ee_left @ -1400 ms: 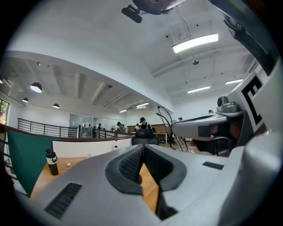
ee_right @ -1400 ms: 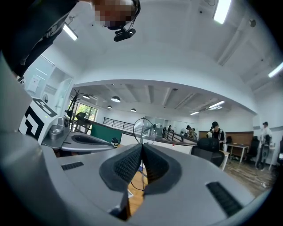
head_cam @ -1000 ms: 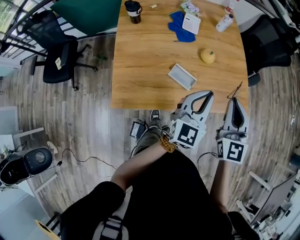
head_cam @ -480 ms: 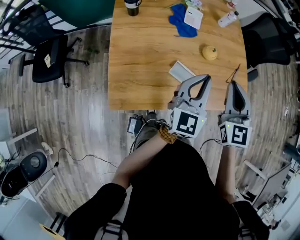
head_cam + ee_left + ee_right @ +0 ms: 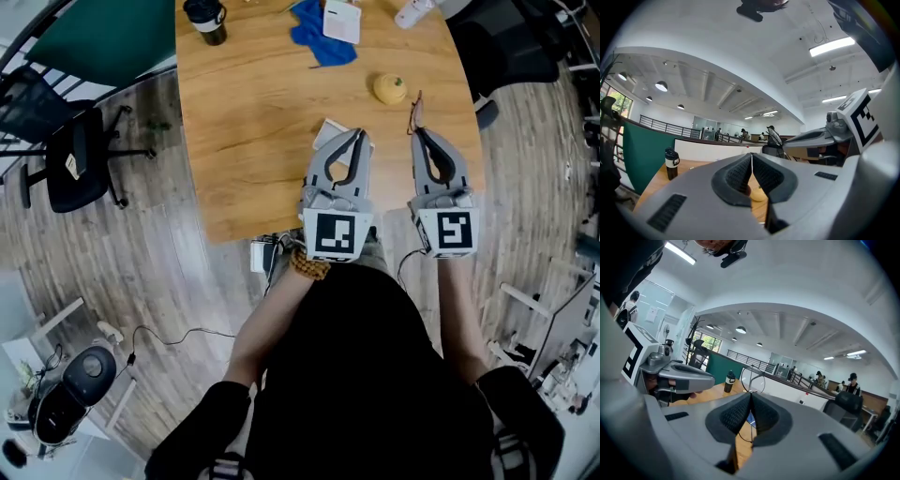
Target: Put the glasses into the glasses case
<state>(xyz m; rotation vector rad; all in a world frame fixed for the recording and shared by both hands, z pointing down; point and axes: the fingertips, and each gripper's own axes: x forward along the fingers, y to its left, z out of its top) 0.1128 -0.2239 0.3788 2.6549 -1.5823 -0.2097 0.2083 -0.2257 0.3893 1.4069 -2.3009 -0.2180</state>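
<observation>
In the upper middle of the frame, the right gripper (image 5: 415, 132) has its jaws closed on thin dark wire-framed glasses (image 5: 752, 378). The left gripper (image 5: 358, 134), jaws closed and empty, partly covers the pale rectangular glasses case (image 5: 324, 133) on the wooden tabletop (image 5: 253, 122).

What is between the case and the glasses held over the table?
In the head view, the tip of the shut left gripper, which overlaps the case; then bare table up to the glasses in the right gripper.

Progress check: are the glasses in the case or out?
Out. The right claw is shut on the glasses; the case lies apart on the table, by the left claw.
</observation>
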